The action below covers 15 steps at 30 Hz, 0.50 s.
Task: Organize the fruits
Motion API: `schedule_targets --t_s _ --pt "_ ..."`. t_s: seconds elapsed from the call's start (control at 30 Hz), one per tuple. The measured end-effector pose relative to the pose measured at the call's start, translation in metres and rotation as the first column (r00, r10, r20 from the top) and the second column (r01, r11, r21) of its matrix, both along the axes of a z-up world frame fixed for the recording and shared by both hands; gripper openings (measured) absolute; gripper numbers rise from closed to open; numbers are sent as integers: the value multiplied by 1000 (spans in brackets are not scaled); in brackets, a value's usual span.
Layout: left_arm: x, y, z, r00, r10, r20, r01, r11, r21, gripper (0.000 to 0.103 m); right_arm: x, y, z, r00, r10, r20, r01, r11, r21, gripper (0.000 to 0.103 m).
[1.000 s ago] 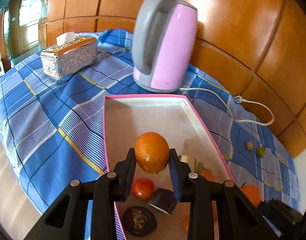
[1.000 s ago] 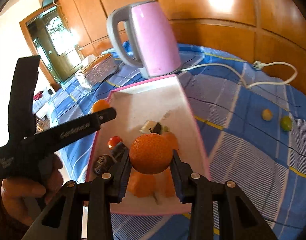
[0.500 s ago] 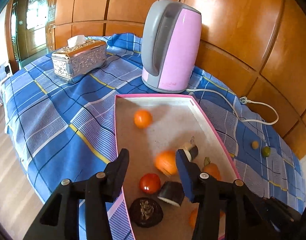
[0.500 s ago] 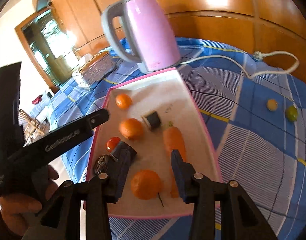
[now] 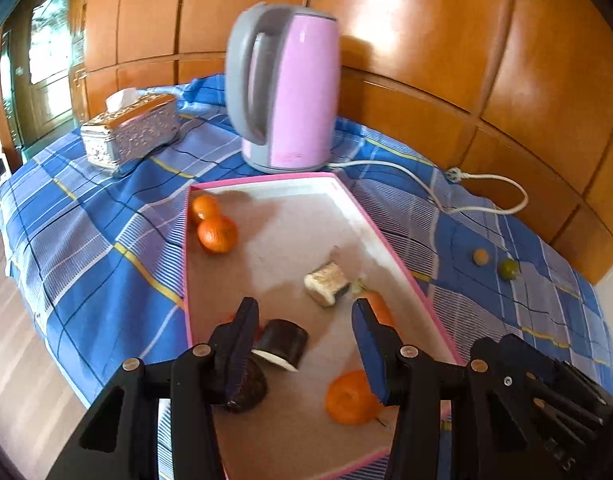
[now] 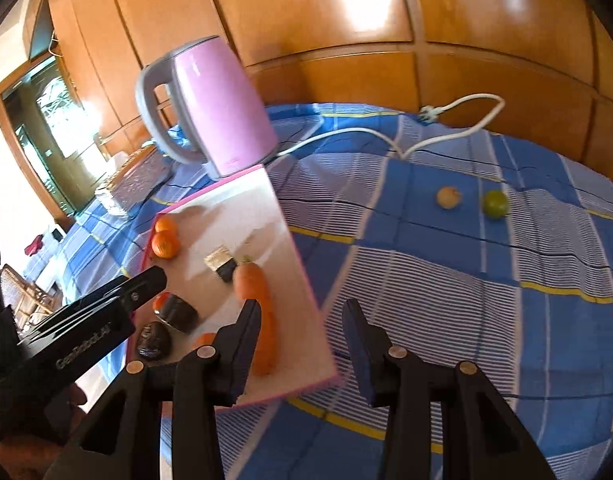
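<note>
Left wrist view: the pink-rimmed tray (image 5: 370, 220) holds two oranges (image 5: 217, 234) touching at its far left corner, a third orange (image 5: 348, 398) near the front, a carrot (image 5: 380, 308), two cut dark pieces (image 5: 284, 344) and a dark round item (image 5: 246, 390). The left gripper (image 5: 306, 344) hangs above the tray, jaws parted, nothing between the pads.

Right wrist view: the right gripper (image 6: 302, 336) stands parted and empty over the tray's near right corner (image 6: 326, 380). Two small fruits, one yellowish (image 6: 448, 197) and one green (image 6: 495, 204), lie side by side on the blue checked cloth (image 6: 446, 300), well apart from the tray. The left tool's body (image 6: 82, 332) bears white lettering, partly legible, reading roughly "GenRobot.AI". A pink kettle (image 6: 218, 112) stands just behind the tray; the red print near its base is unreadable. Its white cord (image 6: 386, 140) trails across the cloth. A silver tissue box (image 5: 128, 136) sits left of the kettle.
</note>
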<state>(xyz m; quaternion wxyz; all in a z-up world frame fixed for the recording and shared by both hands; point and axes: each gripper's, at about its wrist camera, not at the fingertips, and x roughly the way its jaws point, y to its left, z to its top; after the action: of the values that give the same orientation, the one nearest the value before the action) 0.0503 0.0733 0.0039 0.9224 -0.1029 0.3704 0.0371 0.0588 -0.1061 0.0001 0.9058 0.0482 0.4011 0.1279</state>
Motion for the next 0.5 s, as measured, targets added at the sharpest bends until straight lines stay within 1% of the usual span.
schedule_targets --t_s 0.13,0.33,0.5 --pt "-5 -18 0 999 -42 2 42 999 16 49 -5 -9 -1 1000 -24 14 25 999 -22 43" --pt "-9 -38 0 995 -95 3 95 995 35 49 -10 -24 -2 997 -70 25 71 997 -29 43" --pt "-7 -52 -2 991 -131 -6 131 991 39 49 -11 -40 -4 993 -111 30 112 993 -42 43"
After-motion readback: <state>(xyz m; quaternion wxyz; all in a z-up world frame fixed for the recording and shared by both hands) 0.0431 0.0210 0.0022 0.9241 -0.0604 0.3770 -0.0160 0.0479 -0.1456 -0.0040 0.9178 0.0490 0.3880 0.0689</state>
